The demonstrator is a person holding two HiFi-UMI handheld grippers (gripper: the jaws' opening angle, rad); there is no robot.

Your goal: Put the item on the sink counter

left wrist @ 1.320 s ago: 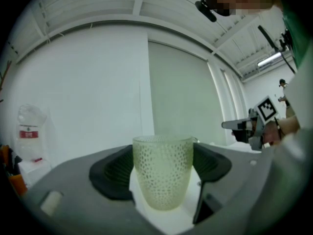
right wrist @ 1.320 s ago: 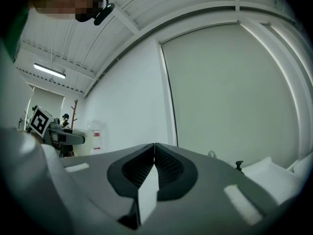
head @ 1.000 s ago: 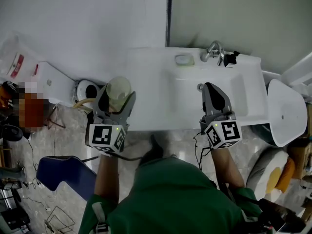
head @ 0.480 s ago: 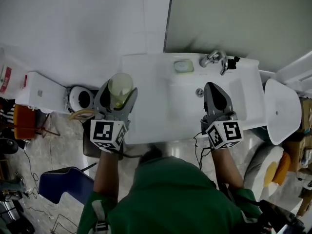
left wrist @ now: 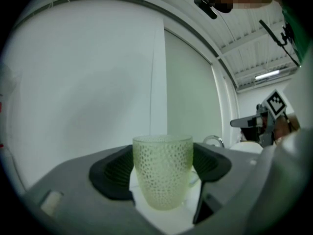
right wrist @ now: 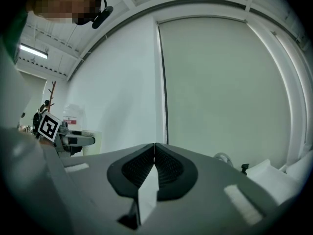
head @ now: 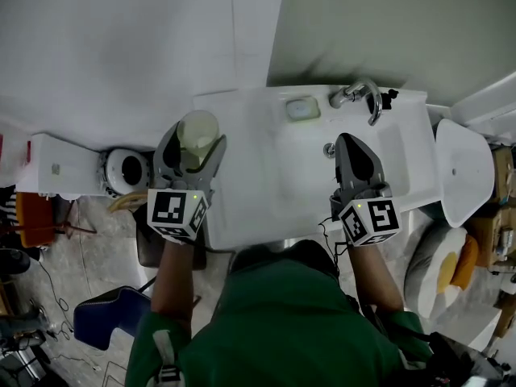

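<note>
Since sink counter (head: 242, 185) sits centre frame with bare left end, step = placing. Right gripper (head: 353, 147) over basin, jaws together, empty. Left gripper (head: 193, 145) centre-left, jaws clamped on cup (head: 197, 127); cup upright at counter's left edge, apparently not down. Next: shift inboard, lower, release.

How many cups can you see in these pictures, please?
1. The cup is clamped between the jaws of the left gripper, at the left edge of the sink counter. Others may be hidden from view.
</note>
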